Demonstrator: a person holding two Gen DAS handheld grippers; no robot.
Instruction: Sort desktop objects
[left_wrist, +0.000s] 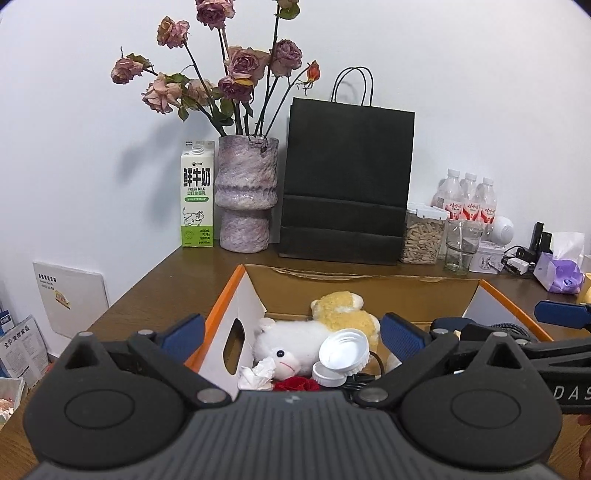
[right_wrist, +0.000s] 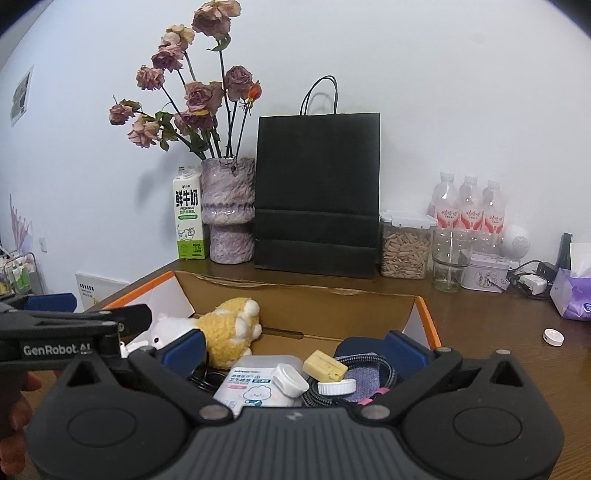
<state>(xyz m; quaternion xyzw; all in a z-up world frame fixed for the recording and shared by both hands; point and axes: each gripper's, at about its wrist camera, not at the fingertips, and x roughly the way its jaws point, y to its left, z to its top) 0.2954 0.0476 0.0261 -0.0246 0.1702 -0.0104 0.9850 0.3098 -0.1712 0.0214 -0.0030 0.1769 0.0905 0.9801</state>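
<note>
Jaws on your left gripper (left_wrist: 291, 328) and right gripper (right_wrist: 295, 345) both gape wide, empty, over the cardboard box (right_wrist: 295, 295) of plush toys (left_wrist: 295, 336).

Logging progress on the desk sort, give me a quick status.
Left gripper open, empty; right gripper open, empty. Both over orange-edged cardboard box holding white plush toy, yellow plush toy, white caps. Nothing blocking.
</note>
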